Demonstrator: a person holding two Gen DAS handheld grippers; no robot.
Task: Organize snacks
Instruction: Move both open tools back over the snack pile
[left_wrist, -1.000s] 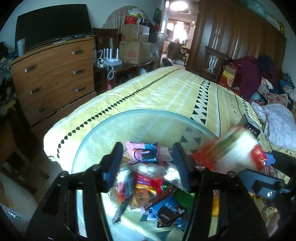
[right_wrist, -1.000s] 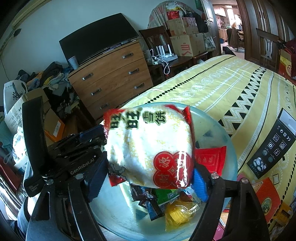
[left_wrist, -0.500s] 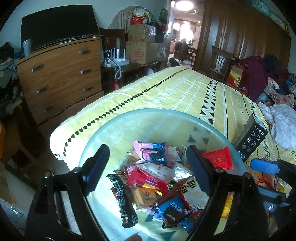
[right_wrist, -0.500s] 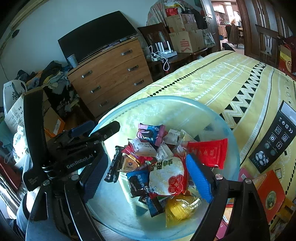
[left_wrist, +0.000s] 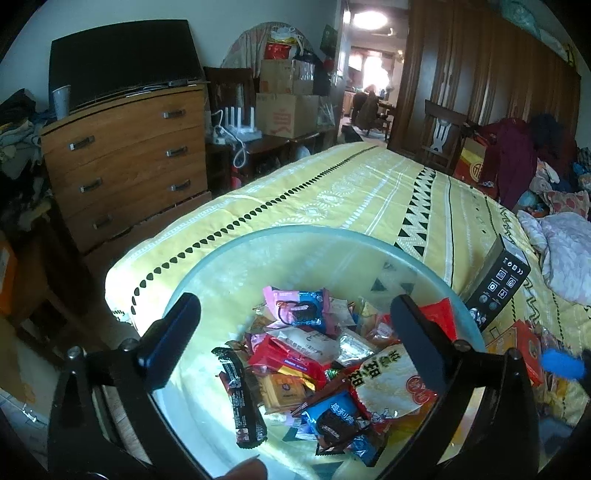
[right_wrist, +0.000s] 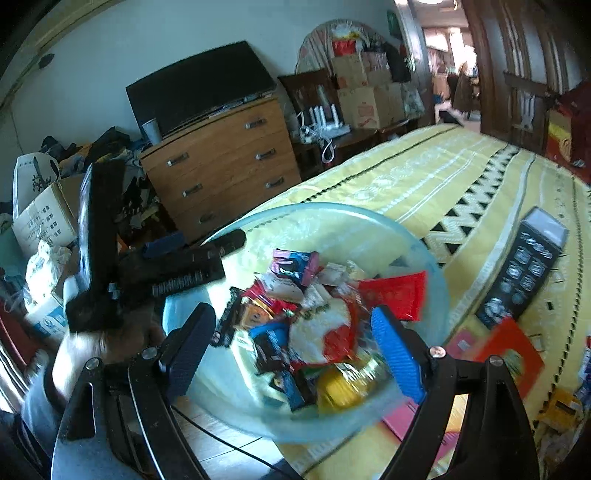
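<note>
A wide, clear pale-blue glass bowl (left_wrist: 236, 258) sits at the corner of the bed with the yellow patterned cover (left_wrist: 354, 192). Heaped in it are wrapped snacks: a white rice-cracker packet with red print (left_wrist: 388, 376), a flat red sachet (right_wrist: 397, 293), a pink-and-blue cookie pack (left_wrist: 301, 306) and a long dark bar wrapper (left_wrist: 242, 395). A black remote-control box (left_wrist: 498, 282) lies on the cover just beside the bowl. The left gripper (left_wrist: 295, 343) and right gripper (right_wrist: 293, 350) both hang over the pile, jaws spread wide, holding nothing.
</note>
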